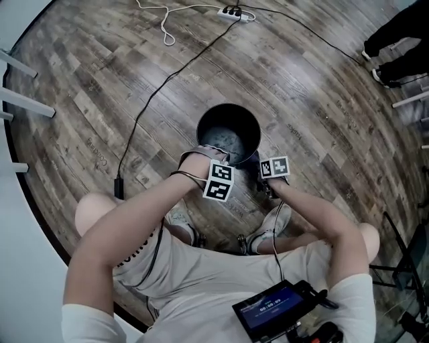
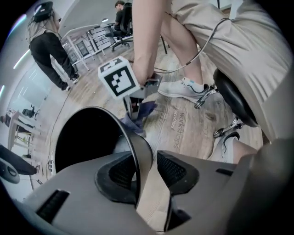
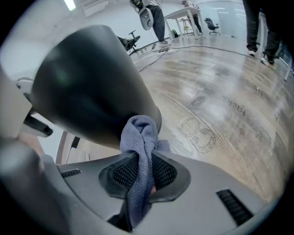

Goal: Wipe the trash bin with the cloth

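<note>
The dark trash bin (image 1: 203, 124) stands mid-floor on the wood floor (image 1: 322, 120), just in front of the person's feet. The right tool (image 3: 144, 173) pinches the grey-blue cloth (image 3: 140, 133) at the bin's outer wall. The left tool (image 2: 148, 170) is spread astride the rim, not clamping it. Wiping seems under way, with most of the bin probably left.

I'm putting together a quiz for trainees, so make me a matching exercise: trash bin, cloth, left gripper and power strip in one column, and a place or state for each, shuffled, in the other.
1. trash bin
2. cloth
3. left gripper
4. power strip

A. white, lying on the floor beyond the bin
B. pinched between the jaws of the right gripper
C. dark, standing open on the floor
D. jaws apart, astride the bin's rim

Pairs: 1-C, 2-B, 3-D, 4-A
</note>
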`<state>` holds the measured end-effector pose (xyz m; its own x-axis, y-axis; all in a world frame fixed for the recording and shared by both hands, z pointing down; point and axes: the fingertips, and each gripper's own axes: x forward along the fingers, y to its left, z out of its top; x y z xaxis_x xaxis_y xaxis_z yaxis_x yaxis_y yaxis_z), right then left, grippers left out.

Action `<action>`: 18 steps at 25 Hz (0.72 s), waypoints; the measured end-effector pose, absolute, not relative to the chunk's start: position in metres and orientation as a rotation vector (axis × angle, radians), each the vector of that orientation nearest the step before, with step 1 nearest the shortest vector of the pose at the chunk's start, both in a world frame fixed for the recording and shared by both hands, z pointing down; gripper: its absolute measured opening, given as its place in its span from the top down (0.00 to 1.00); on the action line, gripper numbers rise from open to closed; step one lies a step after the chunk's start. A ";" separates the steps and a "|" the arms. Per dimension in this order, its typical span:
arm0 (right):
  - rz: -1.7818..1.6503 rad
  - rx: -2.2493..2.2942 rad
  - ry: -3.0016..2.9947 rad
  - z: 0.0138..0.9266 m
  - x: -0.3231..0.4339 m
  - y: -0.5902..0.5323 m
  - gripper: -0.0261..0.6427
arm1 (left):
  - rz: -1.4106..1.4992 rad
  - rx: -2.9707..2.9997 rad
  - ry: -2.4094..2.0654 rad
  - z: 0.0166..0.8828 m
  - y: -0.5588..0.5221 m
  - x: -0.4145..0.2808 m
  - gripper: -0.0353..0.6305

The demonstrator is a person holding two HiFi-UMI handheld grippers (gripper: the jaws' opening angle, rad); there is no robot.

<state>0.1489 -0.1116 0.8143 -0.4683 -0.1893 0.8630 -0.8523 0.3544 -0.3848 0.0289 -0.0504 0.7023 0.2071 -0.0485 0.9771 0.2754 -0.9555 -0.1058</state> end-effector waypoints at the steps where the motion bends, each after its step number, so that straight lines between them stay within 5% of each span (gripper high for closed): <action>1: 1.114 0.888 -1.895 0.798 0.151 -0.106 0.86 | -1.812 -2.215 -0.207 0.700 -0.052 0.025 0.74; 10: 1.132 0.849 -2.096 0.660 0.148 -0.084 0.86 | -1.863 -2.042 -0.177 0.710 -0.066 -0.004 0.74; 13: 1.140 0.808 -2.142 0.645 0.131 -0.079 0.86 | -1.860 -1.987 -0.200 0.712 -0.067 -0.005 0.85; 18: 1.095 0.869 -2.138 0.655 0.117 -0.096 0.86 | -1.867 -1.963 -0.250 0.713 -0.061 -0.001 0.88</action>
